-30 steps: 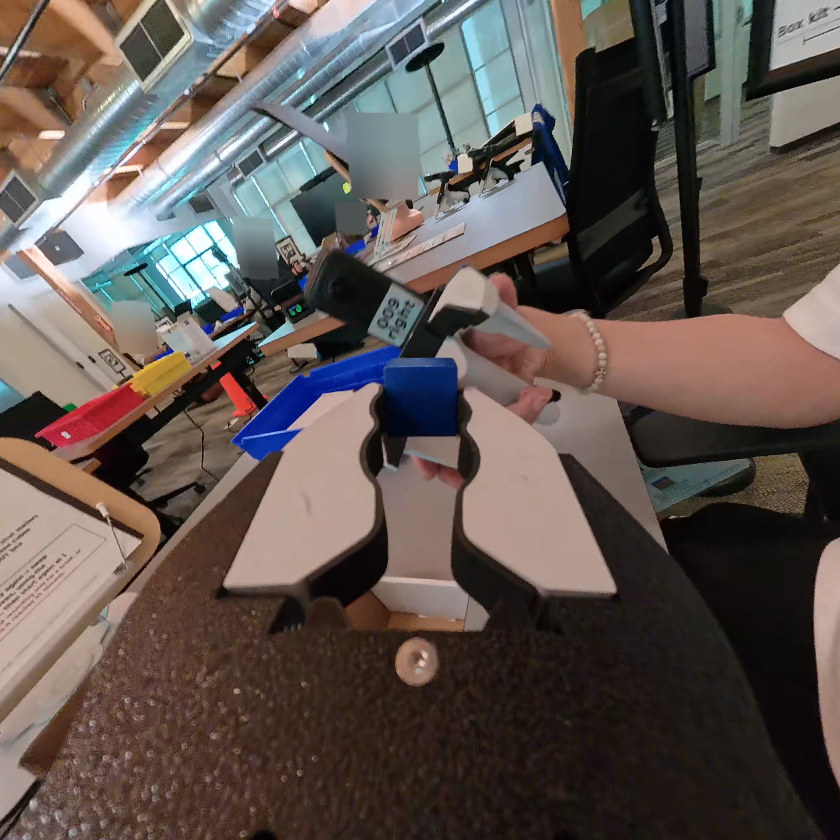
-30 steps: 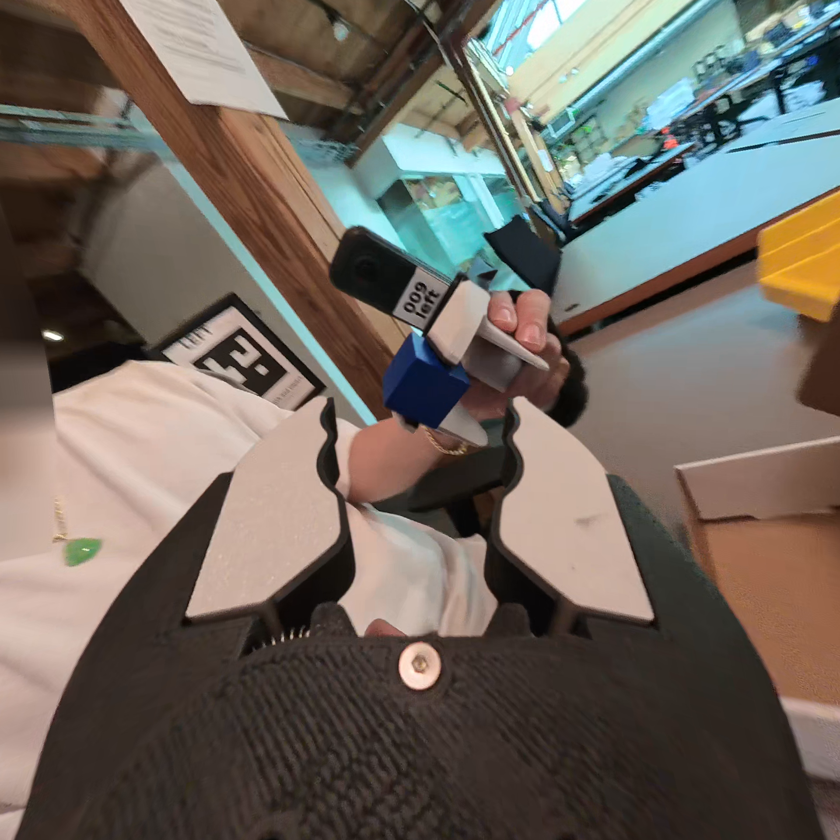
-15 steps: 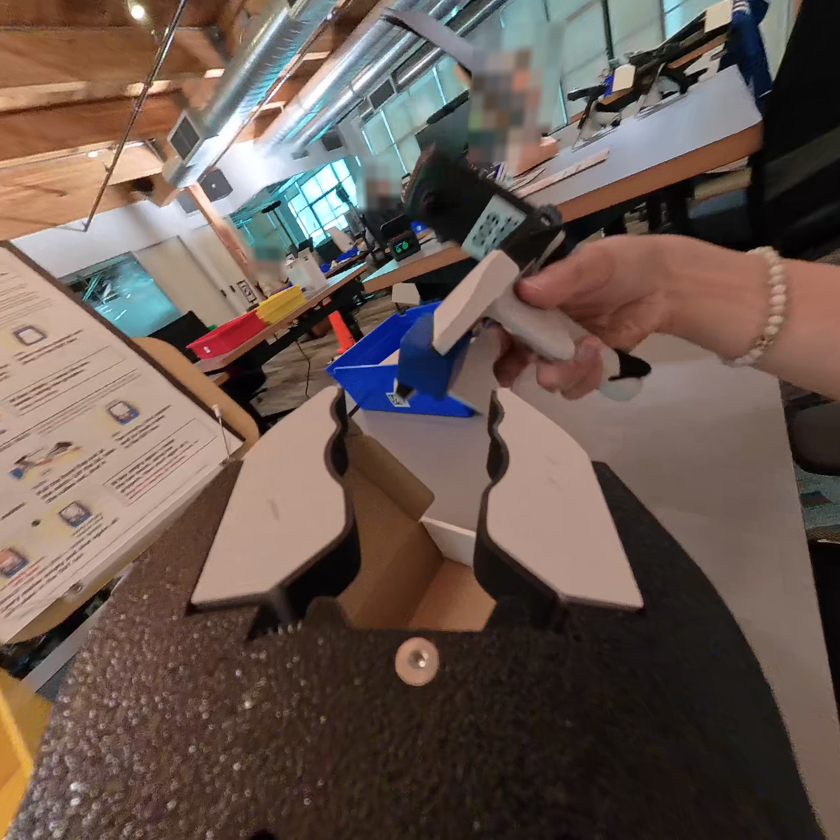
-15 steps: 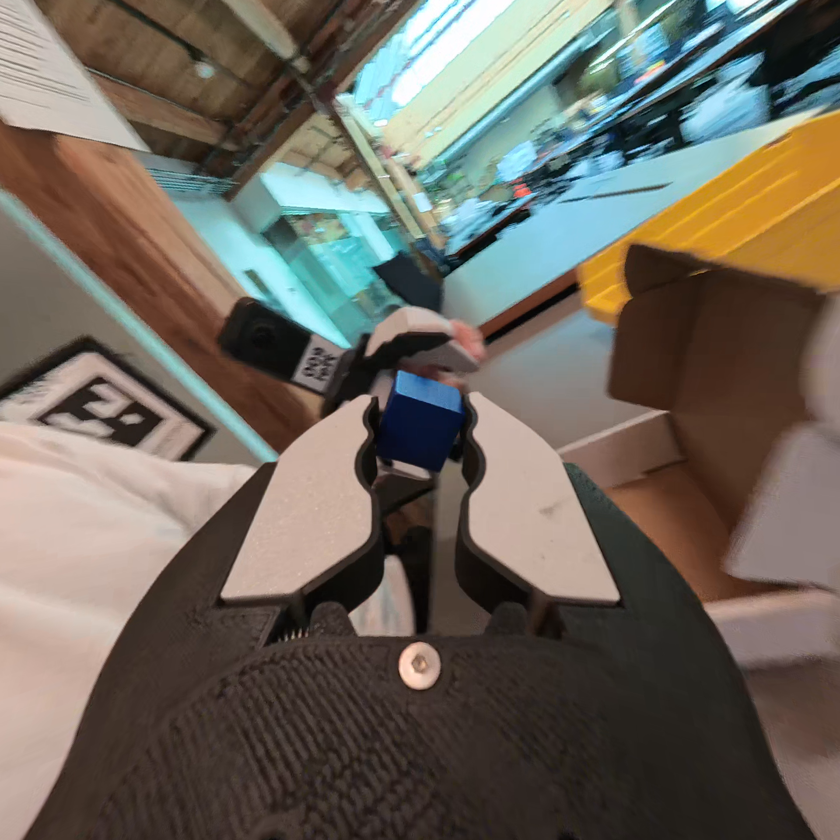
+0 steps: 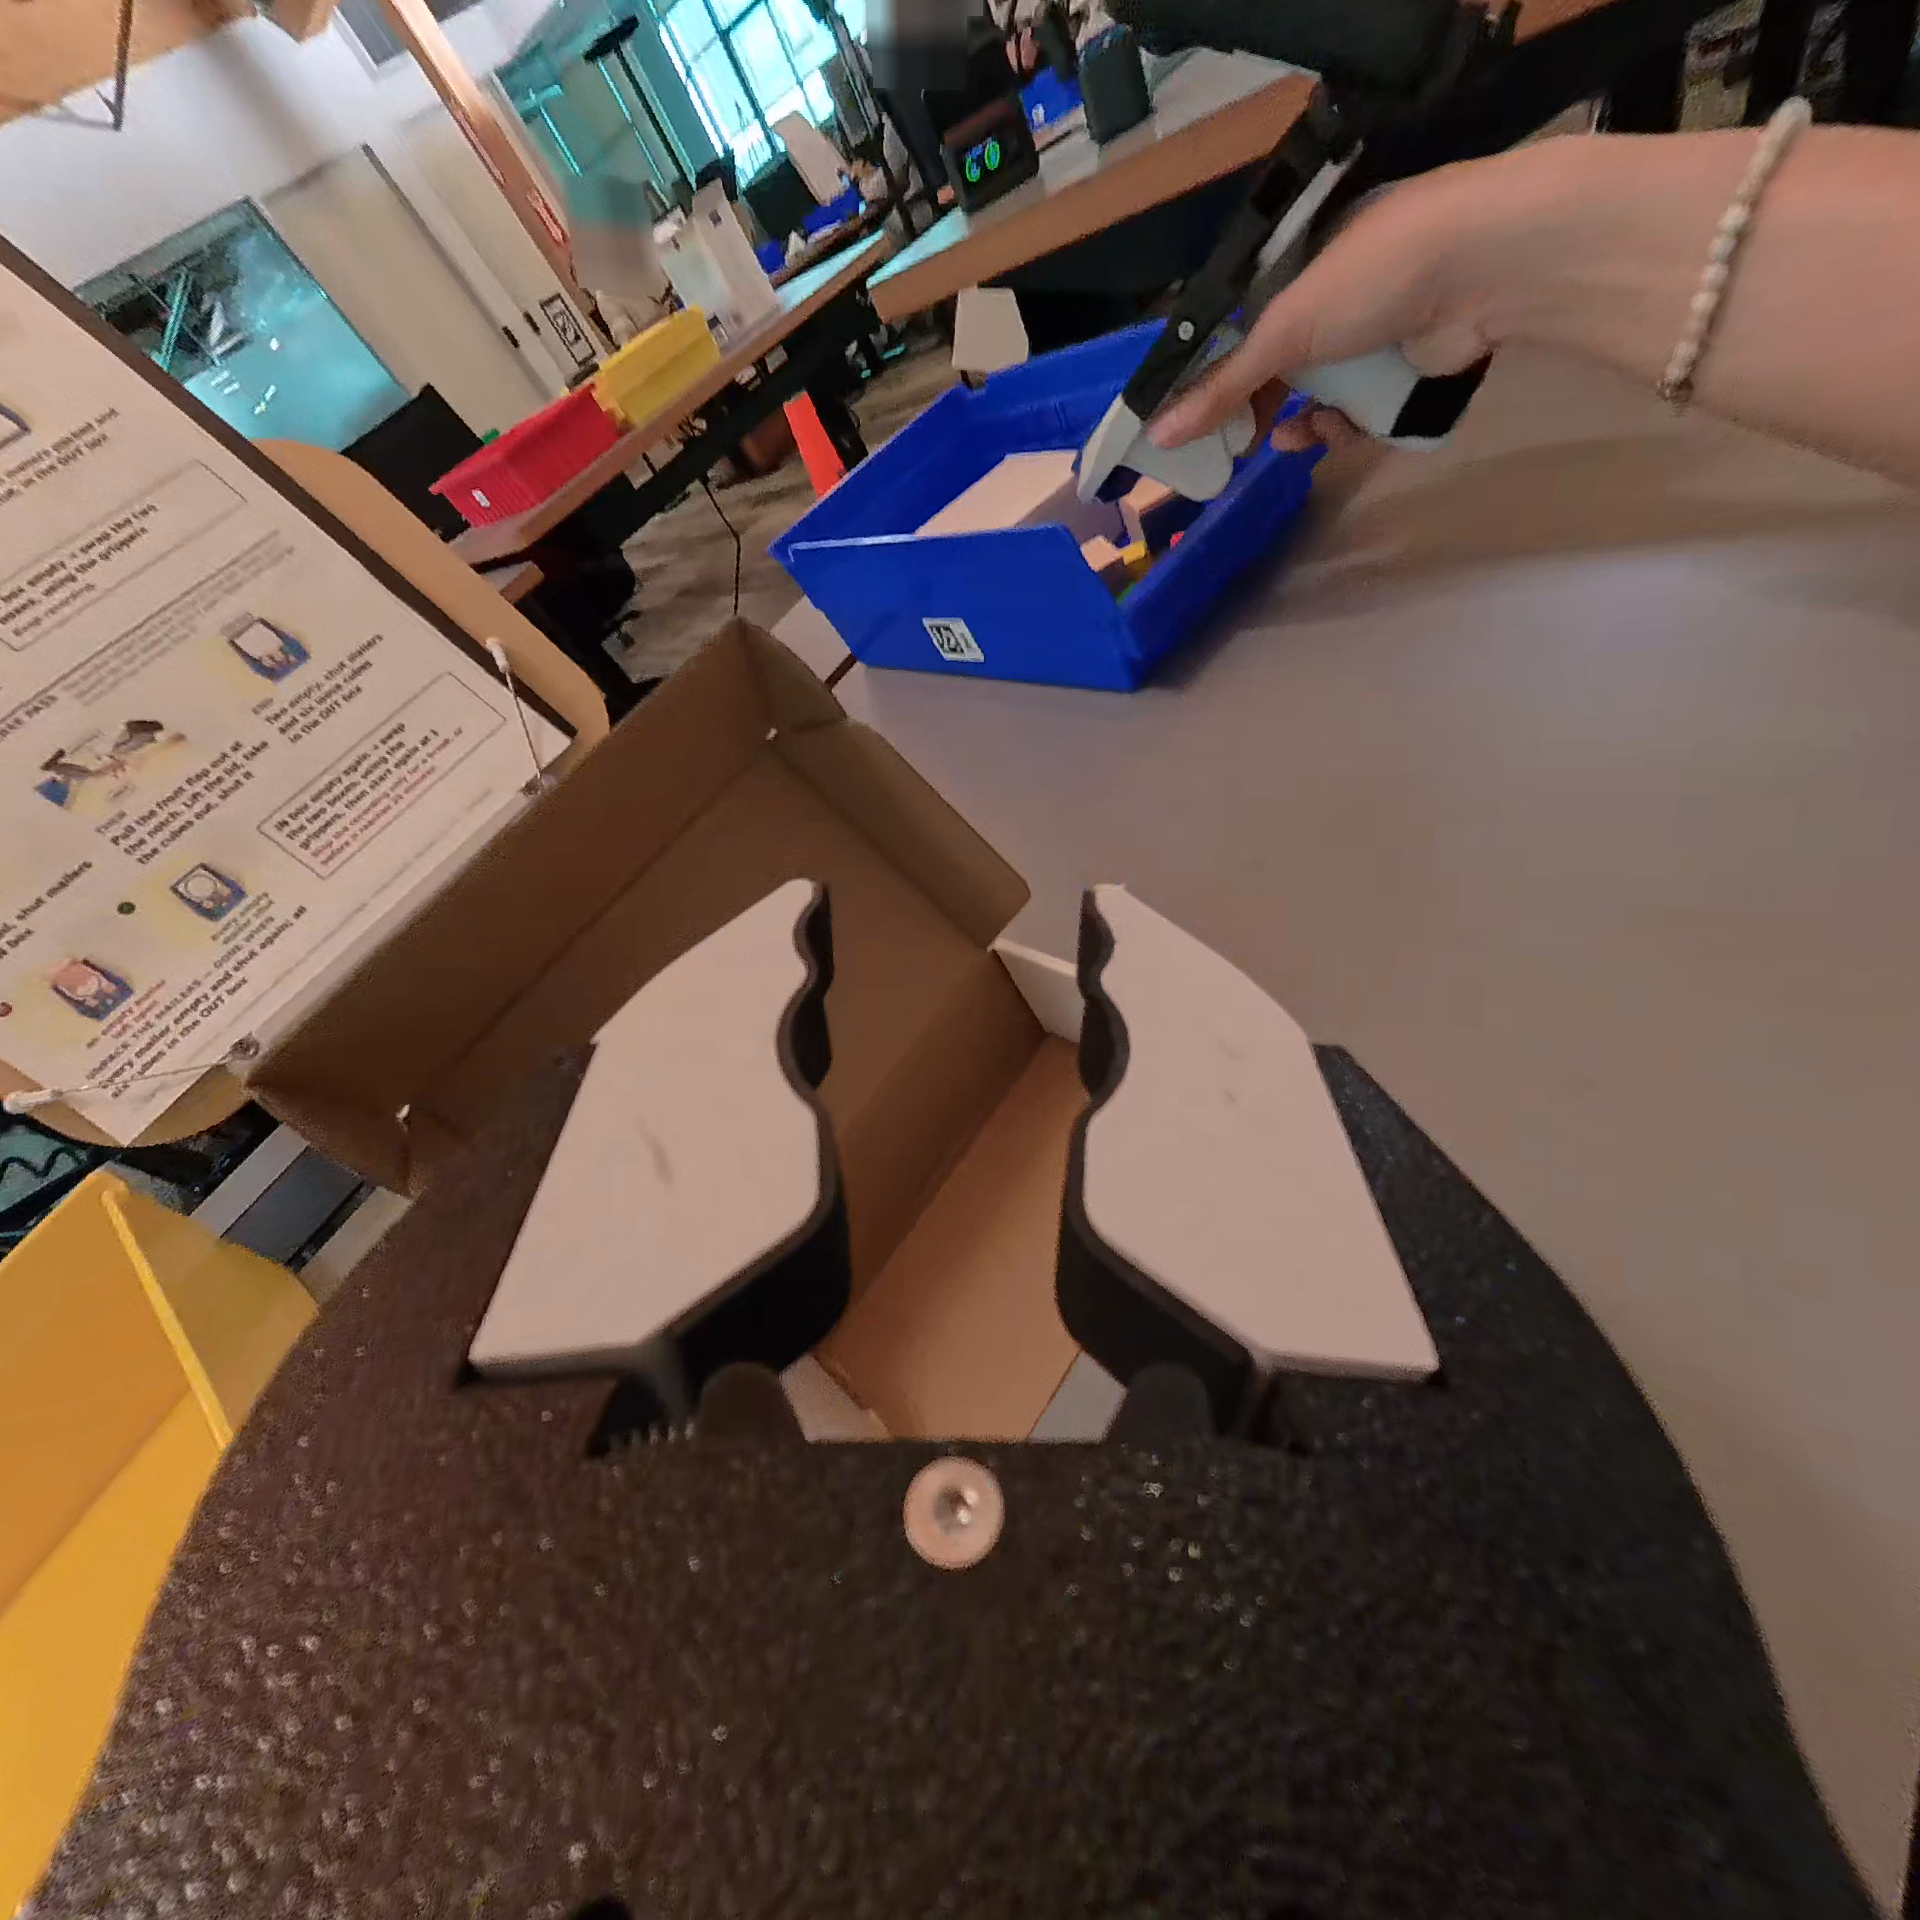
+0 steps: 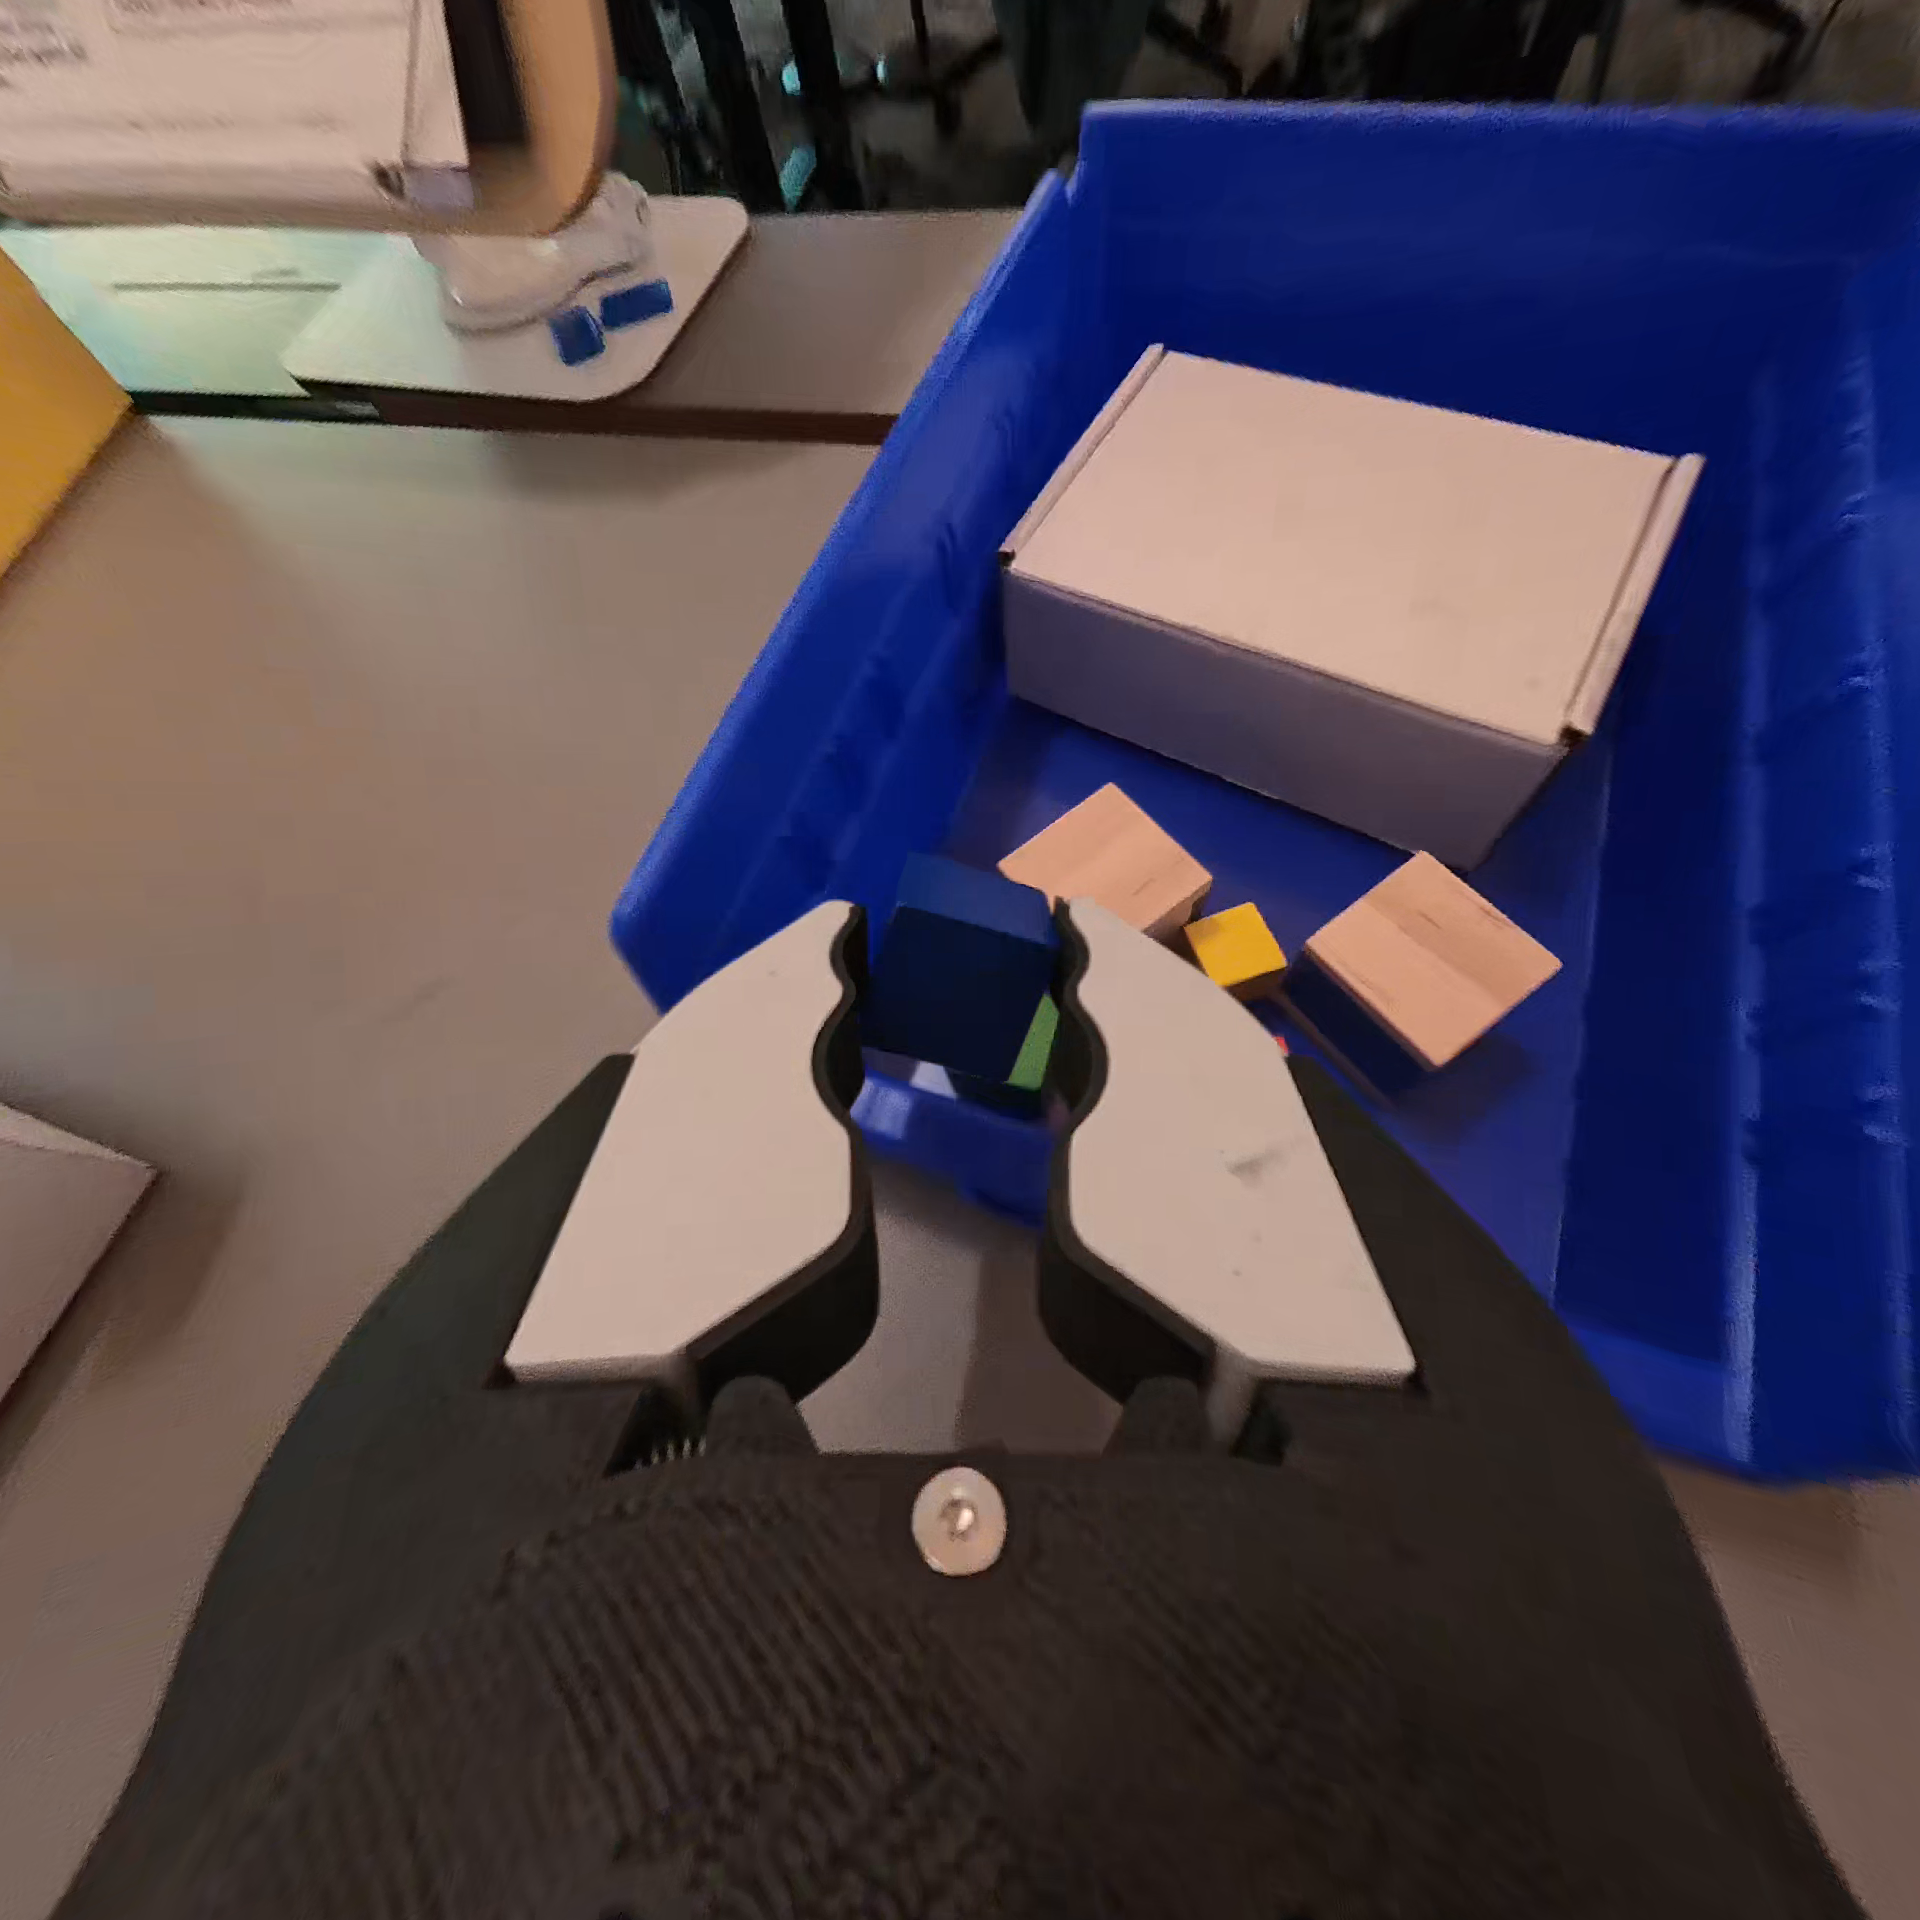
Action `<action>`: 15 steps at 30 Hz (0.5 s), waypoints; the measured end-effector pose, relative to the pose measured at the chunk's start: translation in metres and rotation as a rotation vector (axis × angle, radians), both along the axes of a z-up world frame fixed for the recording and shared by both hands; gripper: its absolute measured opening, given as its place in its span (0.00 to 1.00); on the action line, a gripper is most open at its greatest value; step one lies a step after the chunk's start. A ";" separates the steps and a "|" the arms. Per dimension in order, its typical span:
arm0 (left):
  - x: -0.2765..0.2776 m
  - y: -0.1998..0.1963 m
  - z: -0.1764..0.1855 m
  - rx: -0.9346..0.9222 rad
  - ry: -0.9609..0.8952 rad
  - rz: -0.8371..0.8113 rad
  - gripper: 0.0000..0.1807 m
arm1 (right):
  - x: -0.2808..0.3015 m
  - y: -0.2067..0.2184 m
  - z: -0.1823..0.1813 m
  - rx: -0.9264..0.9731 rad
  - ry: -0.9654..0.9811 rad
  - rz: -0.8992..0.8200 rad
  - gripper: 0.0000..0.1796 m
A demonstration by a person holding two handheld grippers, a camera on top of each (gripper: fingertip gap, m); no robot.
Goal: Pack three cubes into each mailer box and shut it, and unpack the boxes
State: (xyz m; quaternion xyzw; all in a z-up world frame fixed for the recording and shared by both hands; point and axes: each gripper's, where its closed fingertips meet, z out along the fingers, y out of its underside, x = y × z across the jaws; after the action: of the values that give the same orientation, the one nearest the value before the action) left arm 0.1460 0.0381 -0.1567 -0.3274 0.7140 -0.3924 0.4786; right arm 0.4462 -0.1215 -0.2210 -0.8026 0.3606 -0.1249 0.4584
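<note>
Right now the blue cube [image 6: 961, 987] sits clamped between the fingertips of the right gripper [image 6: 958, 961], held over the near-left corner of the blue bin [image 6: 1351, 239]. Cube is tilted a bit, w/ a sliver of green [image 6: 1034, 1044] showing just under it; cannot tell what that green thing is. Inside the bin: two plain wooden blocks, one [image 6: 1107, 857] just beyond the cube and one [image 6: 1432, 956] to the right, w/ a small yellow cube [image 6: 1236, 943] between them. Farther back in the bin lies a shut white mailer box [image 6: 1340, 582], lid down, apart from the blocks.

Left gripper [image 5: 951, 935] is empty, jaws spread w/ a clear gap between them, hovering above an open mailer box [image 5: 914, 1039] on the grey table [image 5: 1507, 935]. Its brown inside shows, lid flap [image 5: 623, 862] raised toward the back-left; nothing seen in the part of the floor that shows. From the left wrist view the right gripper [image 5: 1117, 457] is far off, dipped into the blue bin [image 5: 997, 592], gripped by a hand [image 5: 1382, 270] wearing a bead bracelet [image 5: 1725, 239].

Around: a yellow bin [image 5: 94, 1403] at the left edge, an instruction sheet [image 5: 177, 748] on a stand behind the open box, more desks w/ red and yellow bins beyond.
</note>
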 end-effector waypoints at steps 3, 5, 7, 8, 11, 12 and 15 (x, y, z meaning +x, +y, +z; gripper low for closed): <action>0.002 0.011 -0.008 -0.033 0.038 0.047 0.24 | 0.007 0.011 -0.012 -0.013 0.034 0.028 0.19; 0.002 0.024 -0.006 -0.094 0.041 0.107 0.23 | 0.001 0.015 -0.021 -0.059 0.069 0.052 0.33; 0.001 0.042 -0.002 -0.166 0.037 0.190 0.22 | -0.005 0.008 -0.019 -0.124 0.026 0.004 0.45; 0.001 0.054 -0.001 -0.198 0.042 0.246 0.20 | -0.011 0.006 -0.010 -0.131 -0.024 -0.022 0.45; 0.000 0.091 -0.007 -0.270 0.085 0.434 0.15 | -0.058 0.023 0.027 -0.058 -0.149 0.041 0.46; 0.000 0.100 -0.010 -0.295 0.103 0.475 0.15 | -0.079 0.033 0.040 -0.021 -0.183 0.079 0.44; 0.006 0.116 -0.020 -0.356 0.167 0.541 0.15 | -0.144 0.076 0.068 0.093 -0.282 0.252 0.36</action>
State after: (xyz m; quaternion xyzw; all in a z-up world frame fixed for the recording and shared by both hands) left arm 0.1516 0.1546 -0.1771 -0.6146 0.5582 -0.3414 0.4406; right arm 0.3025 -0.0455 -0.1531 -0.7941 0.1946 -0.1608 0.5529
